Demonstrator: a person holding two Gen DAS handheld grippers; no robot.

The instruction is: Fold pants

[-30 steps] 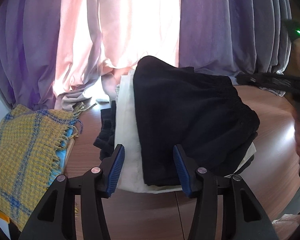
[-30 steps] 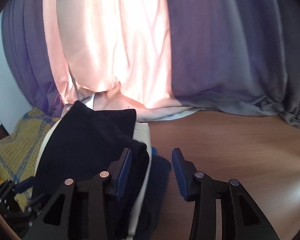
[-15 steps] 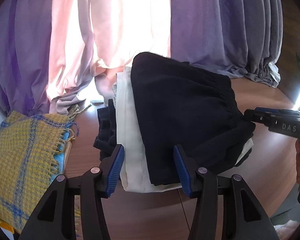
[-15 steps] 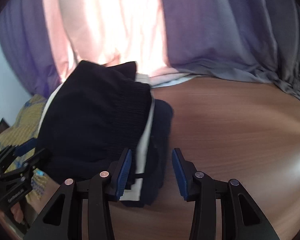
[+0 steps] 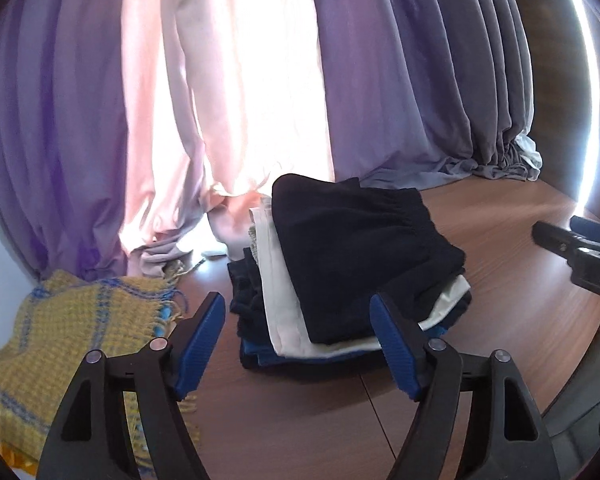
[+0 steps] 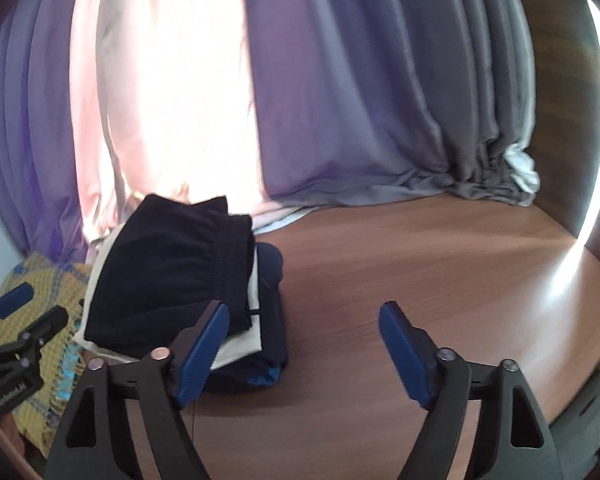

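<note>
Both tongs are spread wide right now and holding nothing. The left tongs [image 5: 298, 338] hang just in front of the clothes stack [image 5: 340, 344], not touching it. The right tongs [image 6: 302, 350] sit off to the stack's right side, over bare wood.

The black pants [image 5: 356, 256] are folded and lying on top of the stack, elastic waistband toward the right edge. Under them there's a cream piece [image 5: 278, 300], then some dark navy and blue layers at the bottom. The whole stack sits on the brown wooden surface [image 6: 400, 272], close to the purple and pink curtains [image 5: 240, 80] at the back.

A yellow and blue woven blanket [image 5: 60, 336] lies left of the stack, apart from it.
</note>
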